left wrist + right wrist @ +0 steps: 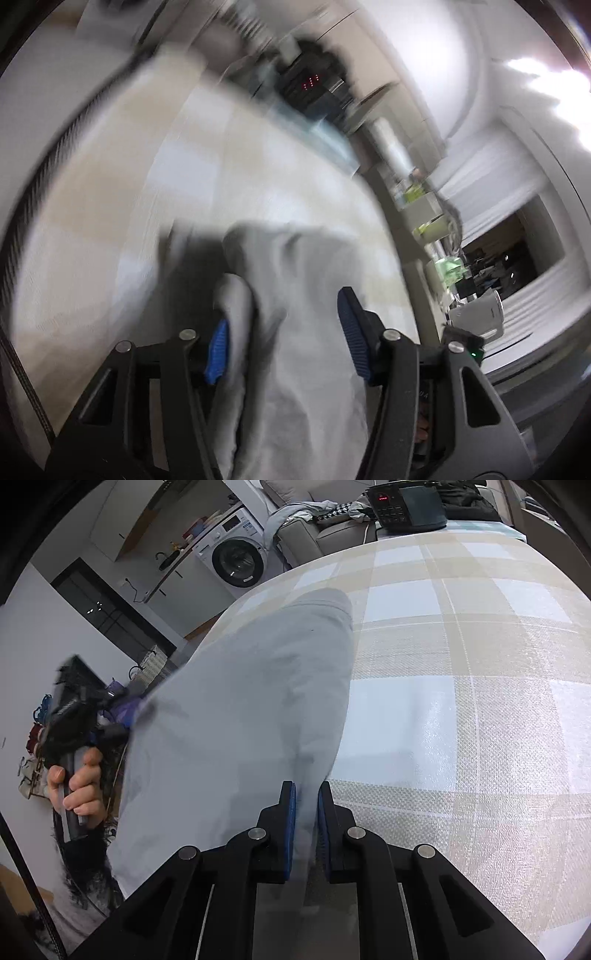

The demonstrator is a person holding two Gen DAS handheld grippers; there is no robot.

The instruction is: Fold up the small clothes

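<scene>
Where digits glow red, illegible cooker (408,504) display.

A table covered with a beige-and-white checked cloth (461,672) carried the work. A pale grey garment (258,686) lay partly on its near left part, its far end resting on the cloth. At the far edge stood a black appliance (406,506) with red digits.
</scene>
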